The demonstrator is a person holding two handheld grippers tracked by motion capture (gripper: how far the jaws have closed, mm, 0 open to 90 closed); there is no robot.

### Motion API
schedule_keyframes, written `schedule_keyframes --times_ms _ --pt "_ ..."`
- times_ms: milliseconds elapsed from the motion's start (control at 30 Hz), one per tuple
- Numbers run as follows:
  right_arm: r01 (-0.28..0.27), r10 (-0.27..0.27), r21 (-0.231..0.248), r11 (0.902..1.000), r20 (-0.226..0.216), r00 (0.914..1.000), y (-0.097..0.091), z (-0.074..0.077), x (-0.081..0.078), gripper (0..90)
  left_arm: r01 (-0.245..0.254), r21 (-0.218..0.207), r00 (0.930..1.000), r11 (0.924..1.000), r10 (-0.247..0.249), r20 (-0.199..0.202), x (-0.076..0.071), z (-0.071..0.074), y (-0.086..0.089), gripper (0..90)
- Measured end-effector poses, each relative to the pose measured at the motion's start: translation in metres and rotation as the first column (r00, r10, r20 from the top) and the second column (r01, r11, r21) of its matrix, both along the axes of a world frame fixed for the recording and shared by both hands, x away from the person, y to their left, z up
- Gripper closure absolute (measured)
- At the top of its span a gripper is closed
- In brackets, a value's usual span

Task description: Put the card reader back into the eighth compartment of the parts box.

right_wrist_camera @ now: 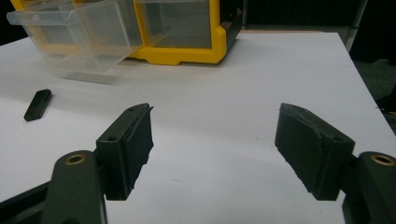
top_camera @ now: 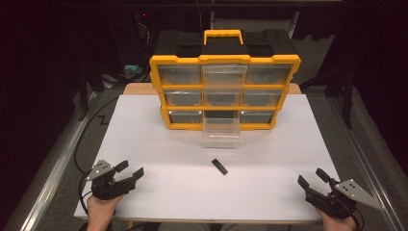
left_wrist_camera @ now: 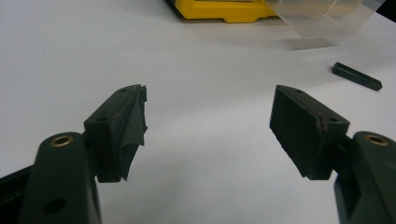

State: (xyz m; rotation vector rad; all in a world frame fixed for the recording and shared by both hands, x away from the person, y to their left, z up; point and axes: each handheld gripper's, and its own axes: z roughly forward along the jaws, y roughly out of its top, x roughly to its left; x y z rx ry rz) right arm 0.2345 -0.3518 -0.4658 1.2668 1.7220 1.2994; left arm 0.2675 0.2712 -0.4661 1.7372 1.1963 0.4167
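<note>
A yellow and black drawer cabinet [top_camera: 224, 89] stands at the back of the white table [top_camera: 159, 192]. Its bottom middle clear drawer [top_camera: 221, 129] is pulled out, tilted down onto the table. A small flat black bar [top_camera: 220, 166] lies in front of that drawer; it also appears as the bar [left_wrist_camera: 357, 76] and the bar [right_wrist_camera: 38, 104]. My left gripper [top_camera: 130, 169] rests at the near left, open and holding nothing. At the near right, my right gripper [top_camera: 312, 178] stands open, with nothing between its jaws. Both are well apart from the bar.
Metal rails run along both table sides. Dark floor and cables lie to the left. The clear drawer [right_wrist_camera: 77, 37] and the cabinet's yellow corner [right_wrist_camera: 187, 51] lie ahead of the right gripper, the drawer [left_wrist_camera: 322, 18] ahead right of the left one.
</note>
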Motion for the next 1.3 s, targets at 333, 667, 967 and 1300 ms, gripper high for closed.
schedule_keyframes --times_ms 333,667,967,1300 --pt "-0.007 0.007 0.007 0.9999 -0.009 0.9999 0.0016 0.0 0.0007 27.6 0.002 -0.007 1.0 1.0 -0.002 -0.006 -0.0002 -0.0002 0.0009 28.1" --pt "-0.013 0.013 0.013 0.9998 -0.013 0.9998 0.0018 0.0 0.0014 27.3 0.005 -0.006 1.0 1.0 -0.005 -0.005 -0.0009 0.0001 0.0006 28.1" --pt "-0.011 0.011 0.024 0.9996 -0.018 0.9998 0.0022 0.0001 0.0019 27.0 0.009 -0.004 0.9999 1.0 -0.009 -0.007 -0.0009 0.0 0.0001 28.1" --pt "-0.013 0.013 0.027 0.9995 -0.016 0.9998 0.0038 0.0006 0.0028 26.9 0.01 -0.005 0.9999 0.9999 -0.01 -0.008 -0.0008 -0.0001 -0.0003 28.2"
